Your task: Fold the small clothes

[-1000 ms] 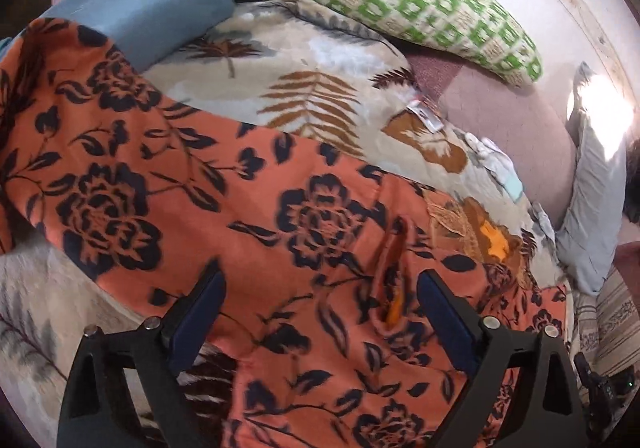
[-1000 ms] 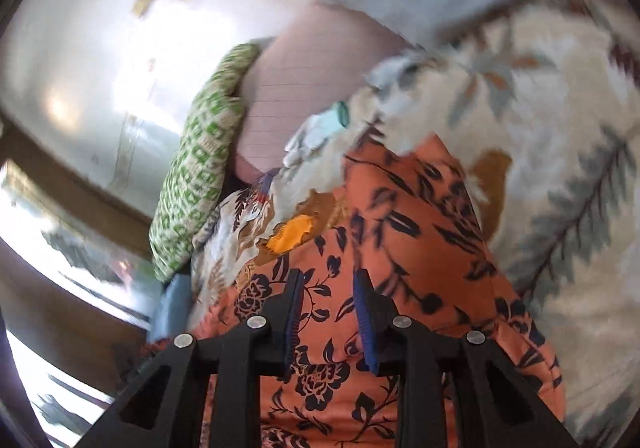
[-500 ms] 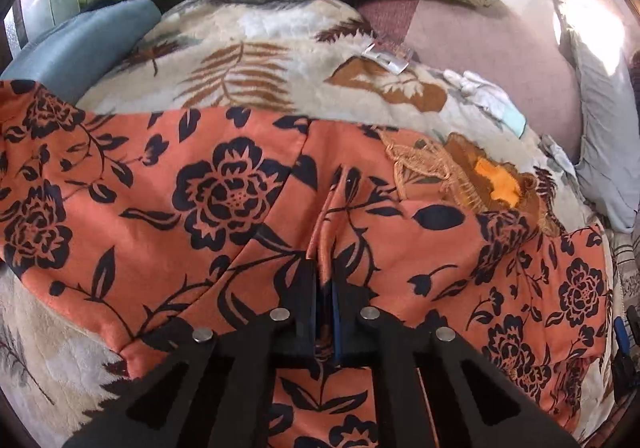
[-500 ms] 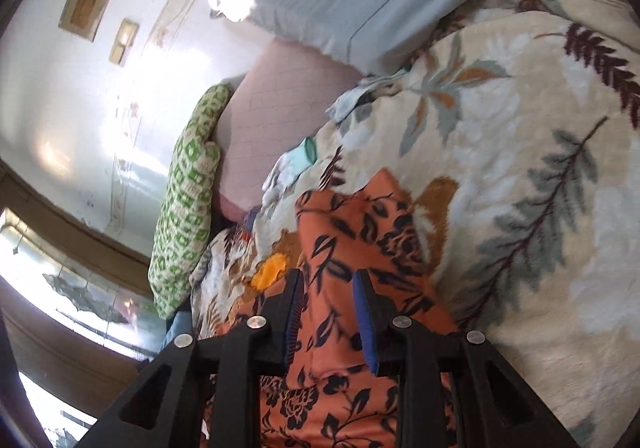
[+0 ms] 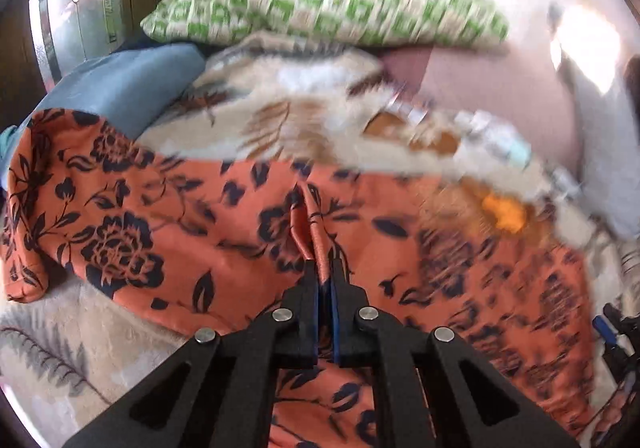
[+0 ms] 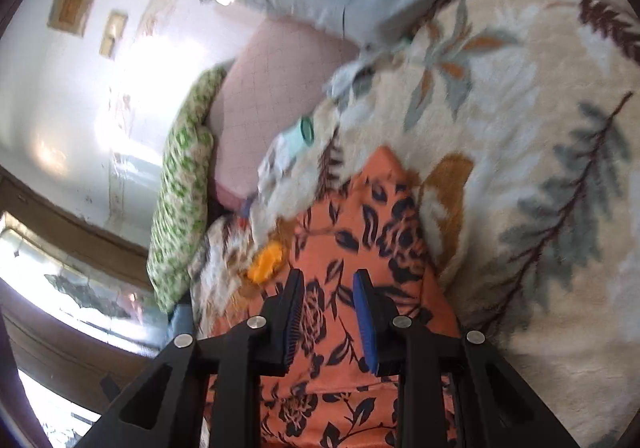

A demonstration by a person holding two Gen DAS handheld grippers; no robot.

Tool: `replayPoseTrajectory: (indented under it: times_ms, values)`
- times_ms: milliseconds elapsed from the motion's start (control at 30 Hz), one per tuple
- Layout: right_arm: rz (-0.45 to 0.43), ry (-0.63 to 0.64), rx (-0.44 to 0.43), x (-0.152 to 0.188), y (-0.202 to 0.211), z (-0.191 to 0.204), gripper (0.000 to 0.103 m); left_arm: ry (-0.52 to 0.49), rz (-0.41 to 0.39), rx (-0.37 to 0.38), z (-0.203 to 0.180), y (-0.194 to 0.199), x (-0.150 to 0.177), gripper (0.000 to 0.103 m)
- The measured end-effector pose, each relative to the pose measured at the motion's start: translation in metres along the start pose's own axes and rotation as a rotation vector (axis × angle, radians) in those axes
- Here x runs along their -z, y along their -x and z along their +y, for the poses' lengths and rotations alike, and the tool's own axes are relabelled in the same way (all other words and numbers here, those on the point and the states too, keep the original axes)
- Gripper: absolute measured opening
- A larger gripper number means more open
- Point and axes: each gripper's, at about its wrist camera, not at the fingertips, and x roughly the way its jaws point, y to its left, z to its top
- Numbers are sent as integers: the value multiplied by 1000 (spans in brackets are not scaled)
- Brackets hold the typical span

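On the leaf-print blanket the orange floral garment lies spread; left gripper pinches a ridge, right gripper, part-spread, straddles cloth, grip unclear—lift both 2 evenly.

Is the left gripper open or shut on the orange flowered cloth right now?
Shut. The left gripper pinches a raised ridge of the orange flowered cloth between closed jaws.

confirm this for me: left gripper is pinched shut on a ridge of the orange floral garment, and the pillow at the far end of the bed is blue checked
Not quite. The left gripper is pinched shut on a ridge of the orange floral garment, but the pillow at the far end of the bed is green and white checked, not blue. The left wrist view shows it.
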Motion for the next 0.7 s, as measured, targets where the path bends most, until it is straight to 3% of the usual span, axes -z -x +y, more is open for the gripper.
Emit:
replayPoseTrajectory:
  times_ms: [67, 100, 200, 267, 333, 400, 433, 500, 567, 633, 700]
  values:
    - [141, 3, 96, 9, -29, -6, 30, 61, 59, 17, 12, -10, -1, 4]
    - [163, -2, 124, 13, -36, -9, 30, 96, 75, 34, 20, -11, -3, 5]
    - [107, 44, 120, 10, -25, 3, 30, 219, 64, 125, 55, 8, -9, 5]
    - [53, 146, 130, 11, -16, 22, 31, 302, -19, 91, 90, 38, -10, 9]
    - [32, 208, 65, 17, -11, 40, 31, 375, -91, 15, 124, 65, -5, 29]
    - [51, 245, 4, 25, -14, 54, 31, 472, -177, -92, 166, 100, 9, 71]
    - [62, 275, -8, 31, -16, 62, 31, 506, -205, -135, 180, 112, 15, 77]
    - [83, 341, -10, 46, -21, 77, 31, 546, -231, -210, 214, 133, 33, 78]
    - [112, 388, -14, 60, -27, 89, 31, 547, -188, -253, 244, 141, 47, 79]
    - [143, 415, -29, 73, -33, 97, 31, 595, -129, -242, 267, 140, 53, 79]
    - [165, 444, -27, 83, -37, 102, 31, 708, -103, -172, 291, 144, 63, 79]
